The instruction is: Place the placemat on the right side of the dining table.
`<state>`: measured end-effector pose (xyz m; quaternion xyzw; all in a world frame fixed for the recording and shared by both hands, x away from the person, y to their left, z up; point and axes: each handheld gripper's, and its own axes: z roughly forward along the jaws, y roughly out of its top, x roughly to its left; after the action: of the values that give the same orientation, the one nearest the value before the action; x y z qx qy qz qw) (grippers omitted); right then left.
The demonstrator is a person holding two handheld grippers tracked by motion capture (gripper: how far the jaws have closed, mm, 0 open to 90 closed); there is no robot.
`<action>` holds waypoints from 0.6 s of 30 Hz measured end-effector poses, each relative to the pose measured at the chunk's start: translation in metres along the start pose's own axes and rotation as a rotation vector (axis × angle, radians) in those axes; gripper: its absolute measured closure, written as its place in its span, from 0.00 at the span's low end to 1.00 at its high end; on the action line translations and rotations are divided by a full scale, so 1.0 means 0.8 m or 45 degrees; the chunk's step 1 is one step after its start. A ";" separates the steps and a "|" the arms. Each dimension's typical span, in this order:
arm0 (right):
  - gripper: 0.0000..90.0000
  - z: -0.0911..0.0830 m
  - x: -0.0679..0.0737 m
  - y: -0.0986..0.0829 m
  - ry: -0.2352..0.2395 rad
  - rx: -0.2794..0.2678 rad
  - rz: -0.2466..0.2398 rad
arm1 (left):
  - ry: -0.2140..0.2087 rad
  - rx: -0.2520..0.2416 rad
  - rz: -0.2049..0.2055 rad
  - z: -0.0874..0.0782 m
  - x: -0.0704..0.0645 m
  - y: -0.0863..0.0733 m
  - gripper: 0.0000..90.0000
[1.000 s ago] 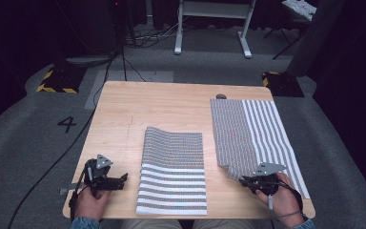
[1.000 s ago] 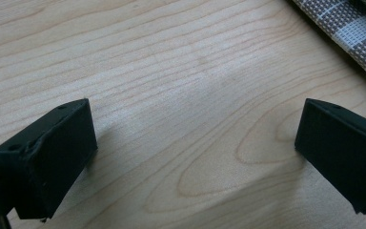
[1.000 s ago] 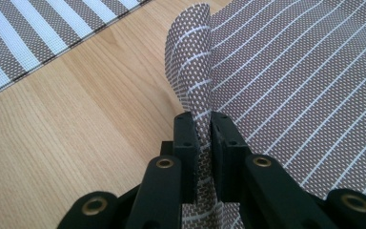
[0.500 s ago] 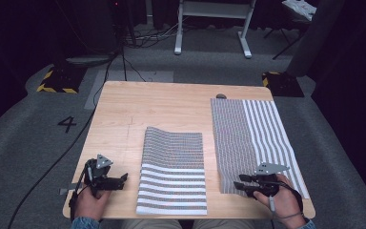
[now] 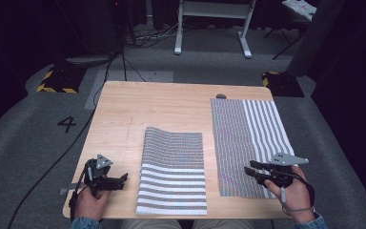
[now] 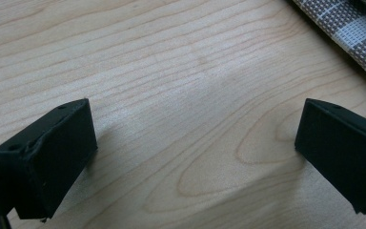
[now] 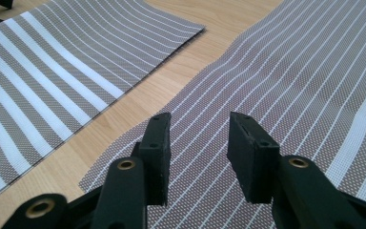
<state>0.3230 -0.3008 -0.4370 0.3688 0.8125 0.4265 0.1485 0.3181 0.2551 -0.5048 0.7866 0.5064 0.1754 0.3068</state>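
Left tongs [image 5: 120, 179] apart over table [image 5: 171, 109]; right tongs [image 5: 250, 168] apart above striped mat [image 5: 248, 138].

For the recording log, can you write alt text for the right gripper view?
The right gripper, its jaws open with nothing between them, is above the near corner of a grey striped mat. A second striped mat lies flat to the left, with a strip of bare wooden table between them.

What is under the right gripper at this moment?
The right gripper hangs over the near end of the striped mat on the right, which lies on the wooden table. Whatever is beneath that mat is covered.
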 end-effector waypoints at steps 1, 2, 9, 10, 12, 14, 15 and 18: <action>0.70 -0.001 0.003 0.002 0.009 0.002 -0.006 | -0.001 0.000 -0.002 0.000 0.000 0.000 0.00; 0.74 0.002 0.014 0.003 0.038 0.027 -0.037 | 0.002 -0.001 -0.003 0.000 0.000 0.000 0.01; 0.88 0.036 0.046 -0.011 0.157 0.197 -0.170 | 0.005 -0.002 -0.009 -0.001 -0.001 -0.001 0.01; 0.89 0.043 0.050 -0.014 0.169 0.229 -0.182 | 0.007 -0.002 -0.009 -0.001 -0.001 -0.001 0.01; 0.90 0.054 0.054 -0.021 0.167 0.279 -0.197 | 0.008 -0.002 -0.009 -0.001 -0.001 -0.001 0.01; 0.90 0.061 0.057 -0.026 0.168 0.327 -0.208 | 0.006 -0.001 -0.009 -0.001 -0.001 -0.001 0.01; 0.89 0.064 0.058 -0.030 0.164 0.348 -0.213 | 0.005 -0.001 -0.009 -0.001 -0.001 -0.001 0.00; 0.86 0.063 0.059 -0.029 0.170 0.352 -0.186 | 0.006 -0.002 -0.009 -0.001 -0.001 -0.001 0.00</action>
<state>0.3076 -0.2458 -0.4819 0.2964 0.8961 0.3223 0.0727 0.3166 0.2549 -0.5049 0.7841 0.5098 0.1763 0.3069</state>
